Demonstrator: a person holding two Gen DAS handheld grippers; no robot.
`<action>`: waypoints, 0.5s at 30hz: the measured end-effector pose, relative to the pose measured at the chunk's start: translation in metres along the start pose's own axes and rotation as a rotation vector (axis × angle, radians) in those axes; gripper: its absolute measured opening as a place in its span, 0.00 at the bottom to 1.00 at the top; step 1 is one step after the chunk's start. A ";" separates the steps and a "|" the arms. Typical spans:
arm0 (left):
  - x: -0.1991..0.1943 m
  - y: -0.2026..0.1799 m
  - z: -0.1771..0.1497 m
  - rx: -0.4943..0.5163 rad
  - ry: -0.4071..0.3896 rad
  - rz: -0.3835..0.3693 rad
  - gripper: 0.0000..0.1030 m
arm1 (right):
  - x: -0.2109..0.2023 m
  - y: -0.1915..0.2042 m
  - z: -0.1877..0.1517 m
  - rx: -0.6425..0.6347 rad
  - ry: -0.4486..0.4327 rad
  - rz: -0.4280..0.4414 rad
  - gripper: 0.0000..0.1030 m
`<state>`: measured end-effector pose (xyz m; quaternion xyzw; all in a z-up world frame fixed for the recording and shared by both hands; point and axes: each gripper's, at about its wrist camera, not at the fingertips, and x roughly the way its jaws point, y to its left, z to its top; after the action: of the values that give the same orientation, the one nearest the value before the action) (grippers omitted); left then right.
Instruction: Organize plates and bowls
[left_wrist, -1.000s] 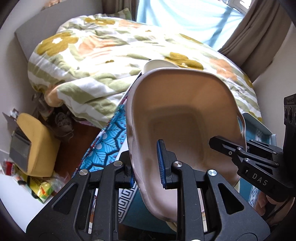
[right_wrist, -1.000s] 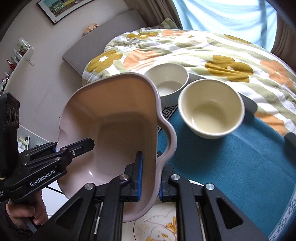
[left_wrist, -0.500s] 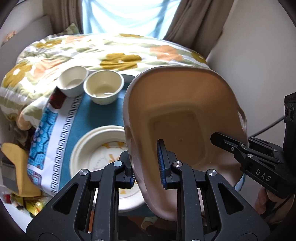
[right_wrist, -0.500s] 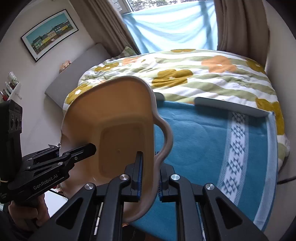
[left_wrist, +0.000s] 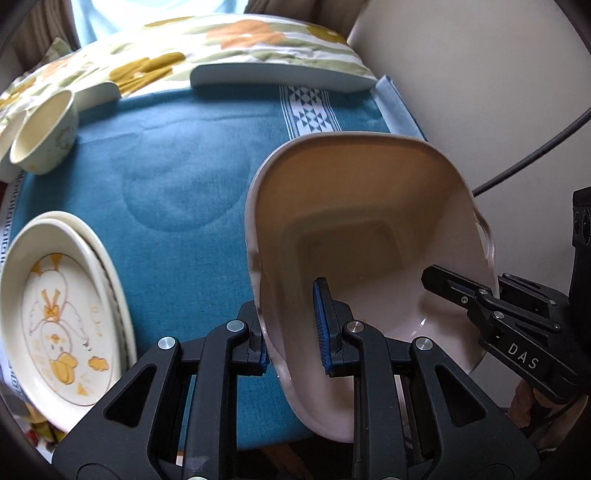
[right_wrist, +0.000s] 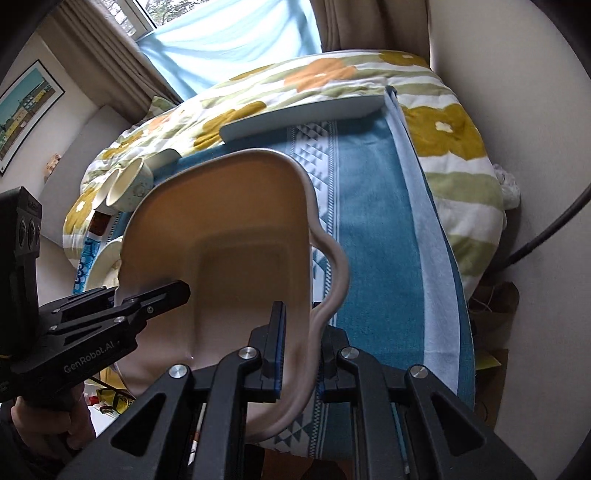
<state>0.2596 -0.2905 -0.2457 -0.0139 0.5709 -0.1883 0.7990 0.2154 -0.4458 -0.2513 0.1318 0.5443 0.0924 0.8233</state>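
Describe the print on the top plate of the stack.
A yellow cartoon duck on cream, seen best from the left wrist: top plate.

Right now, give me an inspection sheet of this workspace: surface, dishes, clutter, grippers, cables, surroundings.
Surface: teal cloth with a patterned band, spread flat.
Job's things: pink dish held tilted above the cloth by both grippers; duck plate stacked on another plate at the left; cream bowl far left, a second bowl partly visible beside it.
Clutter: grey tray at the cloth's far edge.
Grippers: left gripper shut on the dish's left rim; right gripper shut on its right rim by the handle.
Cables: black cable along the wall at right.
Surroundings: floral quilt, curtains, window.
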 end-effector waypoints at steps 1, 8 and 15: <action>0.007 -0.003 -0.001 0.005 0.011 0.001 0.17 | 0.004 -0.004 -0.001 0.010 0.003 -0.002 0.12; 0.033 0.003 0.002 0.028 0.049 0.024 0.17 | 0.017 -0.018 -0.012 0.029 0.013 -0.005 0.12; 0.038 0.004 -0.003 0.058 0.039 0.064 0.17 | 0.027 -0.027 -0.015 0.052 0.023 0.008 0.12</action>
<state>0.2687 -0.2983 -0.2821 0.0311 0.5809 -0.1795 0.7933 0.2127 -0.4621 -0.2894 0.1542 0.5553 0.0829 0.8130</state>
